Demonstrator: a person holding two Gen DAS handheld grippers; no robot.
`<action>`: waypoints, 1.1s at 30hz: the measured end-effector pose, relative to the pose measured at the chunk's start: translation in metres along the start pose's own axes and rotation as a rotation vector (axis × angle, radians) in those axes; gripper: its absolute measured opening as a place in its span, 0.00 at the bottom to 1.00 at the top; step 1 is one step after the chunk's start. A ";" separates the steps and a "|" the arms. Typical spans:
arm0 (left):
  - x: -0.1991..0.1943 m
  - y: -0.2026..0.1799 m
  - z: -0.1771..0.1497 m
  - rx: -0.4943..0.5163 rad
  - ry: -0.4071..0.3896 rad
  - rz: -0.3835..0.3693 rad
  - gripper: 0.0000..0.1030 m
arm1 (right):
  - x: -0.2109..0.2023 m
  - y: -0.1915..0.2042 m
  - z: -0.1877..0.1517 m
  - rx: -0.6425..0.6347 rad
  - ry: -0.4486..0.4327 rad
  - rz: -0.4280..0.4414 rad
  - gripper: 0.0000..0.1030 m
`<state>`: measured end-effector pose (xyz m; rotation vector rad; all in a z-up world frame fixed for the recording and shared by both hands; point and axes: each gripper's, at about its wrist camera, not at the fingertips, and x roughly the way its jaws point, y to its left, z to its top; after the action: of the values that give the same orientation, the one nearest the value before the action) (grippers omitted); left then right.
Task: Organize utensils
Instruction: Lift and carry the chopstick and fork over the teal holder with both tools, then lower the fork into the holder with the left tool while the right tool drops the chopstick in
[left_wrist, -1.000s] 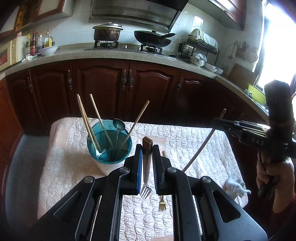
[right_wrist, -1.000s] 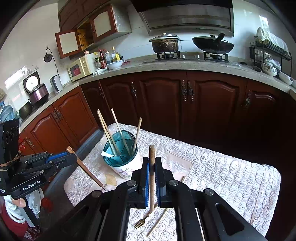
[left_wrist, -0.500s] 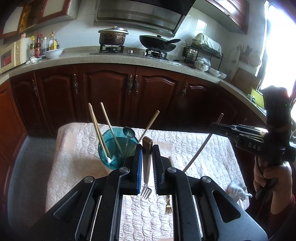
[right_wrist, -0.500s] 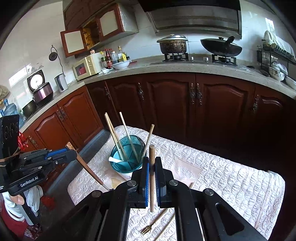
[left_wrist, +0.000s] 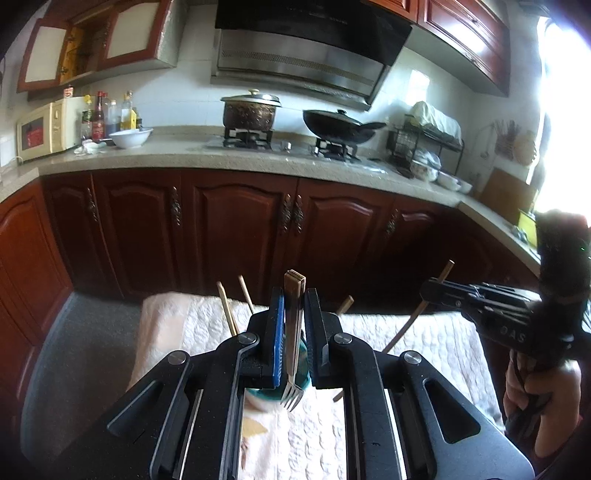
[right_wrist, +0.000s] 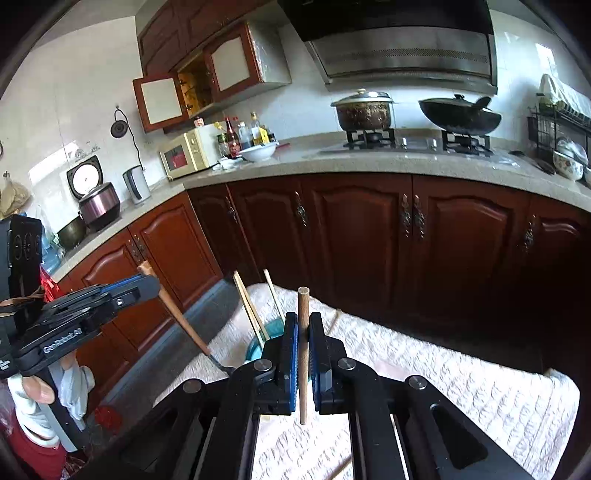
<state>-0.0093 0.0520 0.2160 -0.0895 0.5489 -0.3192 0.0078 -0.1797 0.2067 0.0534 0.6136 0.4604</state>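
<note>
My left gripper (left_wrist: 294, 299) is shut on a fork (left_wrist: 293, 343) with a wooden handle, tines hanging down, held above the teal utensil cup (left_wrist: 301, 376), which is mostly hidden behind the fingers. Chopsticks (left_wrist: 227, 314) stick up out of the cup. My right gripper (right_wrist: 303, 325) is shut on a wooden chopstick (right_wrist: 303, 354), held upright above the quilted table (right_wrist: 461, 391). The cup (right_wrist: 258, 341) with chopsticks shows left of it. The right gripper also shows in the left wrist view (left_wrist: 428, 291), and the left gripper in the right wrist view (right_wrist: 149, 284).
The table with its white quilted cloth (left_wrist: 436, 339) stands before dark red kitchen cabinets (left_wrist: 240, 232). A counter (right_wrist: 369, 162) behind holds a pot, a wok, a microwave and bottles. A chopstick (right_wrist: 340, 470) lies on the cloth.
Both grippers have risen and tilted up with their utensils. The cup has dropped low in both views and is now largely hidden behind the fingers.
</note>
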 end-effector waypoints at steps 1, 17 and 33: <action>0.004 0.002 0.004 -0.001 -0.006 0.009 0.09 | 0.002 0.002 0.004 -0.002 -0.003 0.001 0.05; 0.105 0.030 -0.009 -0.025 0.064 0.126 0.09 | 0.085 0.021 0.035 -0.079 0.001 -0.055 0.05; 0.109 0.033 -0.024 -0.024 0.105 0.104 0.09 | 0.161 -0.005 -0.012 -0.002 0.189 -0.009 0.05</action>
<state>0.0745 0.0484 0.1356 -0.0679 0.6591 -0.2170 0.1188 -0.1153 0.1091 0.0050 0.7984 0.4602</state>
